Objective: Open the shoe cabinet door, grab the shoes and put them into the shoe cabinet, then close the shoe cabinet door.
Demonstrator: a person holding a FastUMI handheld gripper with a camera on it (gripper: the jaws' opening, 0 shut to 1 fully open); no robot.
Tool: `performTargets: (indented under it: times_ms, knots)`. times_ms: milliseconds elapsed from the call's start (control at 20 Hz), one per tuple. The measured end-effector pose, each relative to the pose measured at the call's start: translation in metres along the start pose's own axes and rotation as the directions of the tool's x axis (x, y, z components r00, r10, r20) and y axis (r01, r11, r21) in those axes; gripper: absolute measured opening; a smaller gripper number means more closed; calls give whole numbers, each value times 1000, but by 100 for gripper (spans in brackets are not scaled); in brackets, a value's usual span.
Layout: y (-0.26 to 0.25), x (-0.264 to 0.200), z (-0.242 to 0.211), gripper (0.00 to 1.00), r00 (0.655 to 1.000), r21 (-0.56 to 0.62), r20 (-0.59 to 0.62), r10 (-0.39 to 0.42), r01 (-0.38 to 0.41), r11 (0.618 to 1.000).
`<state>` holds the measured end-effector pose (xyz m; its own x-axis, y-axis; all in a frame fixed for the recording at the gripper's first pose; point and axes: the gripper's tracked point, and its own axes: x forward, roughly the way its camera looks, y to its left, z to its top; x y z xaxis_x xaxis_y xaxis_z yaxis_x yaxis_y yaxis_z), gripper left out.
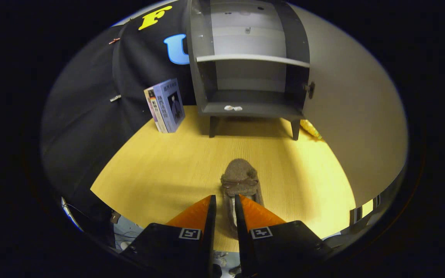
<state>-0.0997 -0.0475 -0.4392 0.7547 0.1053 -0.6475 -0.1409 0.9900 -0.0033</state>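
Slipper (241, 179) lies on wooden tabletop (160, 166), heel end between fingers of gripper (225, 200); toe points toward shoe cabinet (250, 65). Fingers narrowed around heel wall, apparently pinching it, though contact hard to confirm from this angle. Cabinet door (354, 108) swung open at right; lower shelf free. For clean carry: keep pinch firm, lift clear of tabletop, aim toe-first into lower bay. Books (165, 105) stand left of cabinet, against black cloth wall.
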Motion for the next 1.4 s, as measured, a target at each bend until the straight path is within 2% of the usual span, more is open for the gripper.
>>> performTargets:
  times_ms: [300, 550, 1400]
  knots:
    - [-4, 45, -40, 32, 994, -18, -108, -32, 30, 999]
    - [-3, 72, -56, 32, 986, -28, -161, -44, 40, 999]
    - [-10, 129, -32, 31, 986, 2, -128, -105, 106, 994]
